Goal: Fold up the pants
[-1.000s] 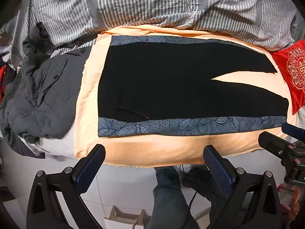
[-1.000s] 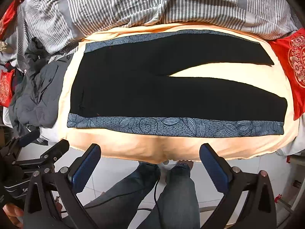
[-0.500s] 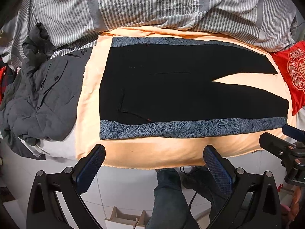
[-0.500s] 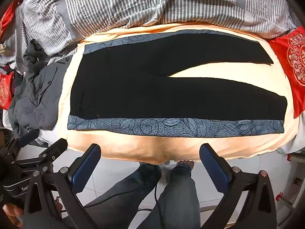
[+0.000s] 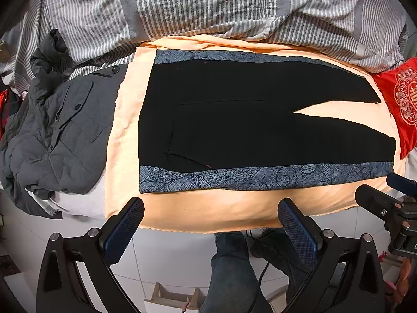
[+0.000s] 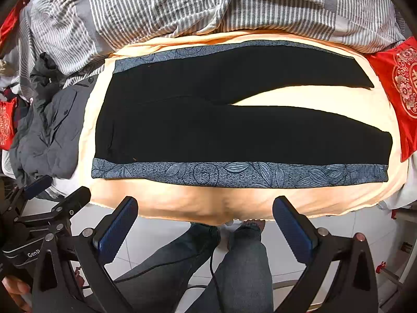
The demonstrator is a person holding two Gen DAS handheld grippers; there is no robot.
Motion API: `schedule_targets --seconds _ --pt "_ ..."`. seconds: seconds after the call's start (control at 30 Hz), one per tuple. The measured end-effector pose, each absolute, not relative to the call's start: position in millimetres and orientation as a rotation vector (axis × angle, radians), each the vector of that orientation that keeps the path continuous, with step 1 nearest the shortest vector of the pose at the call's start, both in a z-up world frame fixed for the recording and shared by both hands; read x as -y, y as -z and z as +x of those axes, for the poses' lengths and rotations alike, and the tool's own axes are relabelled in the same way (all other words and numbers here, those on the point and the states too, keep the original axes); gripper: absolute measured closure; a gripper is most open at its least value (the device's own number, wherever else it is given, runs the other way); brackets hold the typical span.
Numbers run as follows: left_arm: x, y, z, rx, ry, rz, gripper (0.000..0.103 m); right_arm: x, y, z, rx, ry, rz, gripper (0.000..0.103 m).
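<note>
Left wrist view first: at the bed's left edge lies a grey jacket (image 5: 60,135), then the pants (image 5: 247,120) spread flat on the peach sheet (image 5: 208,208), waistband toward the left edge, legs running to the right edge and parting in a narrow V. A blue patterned stripe (image 5: 260,177) runs along the near side seam, and another along the far one. Beyond the right edge sits a red cushion (image 5: 401,99); a striped duvet (image 5: 208,7) lies along the far edge.

We hold the left gripper (image 5: 209,224) off the near edge, jaws wide apart and empty. The right gripper (image 6: 206,220) hangs likewise off the near edge, jaws spread and holding nothing.

We judge the fabric thin, soft and light: it will drape and sag between two grips and may slide on the sheet. We would take hold at the near stripe, one grip by the waistband corner, one by the hem, pinching both layers.

Legible writing: "Gen" on the left gripper body in the right wrist view; the rest is cut off. The cushion's motif is ornamental.
</note>
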State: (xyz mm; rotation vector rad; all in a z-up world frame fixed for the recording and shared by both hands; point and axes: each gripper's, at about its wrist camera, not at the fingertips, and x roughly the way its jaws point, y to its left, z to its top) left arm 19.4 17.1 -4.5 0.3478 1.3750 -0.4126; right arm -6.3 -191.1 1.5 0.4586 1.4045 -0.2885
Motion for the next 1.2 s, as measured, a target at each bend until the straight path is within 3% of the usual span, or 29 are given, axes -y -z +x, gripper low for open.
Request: schedule_targets --seconds 1.2 --pt "-16 16 30 -1.379 0.400 0.377 0.000 193 10 10 -1.444 0.304 0.443 0.000"
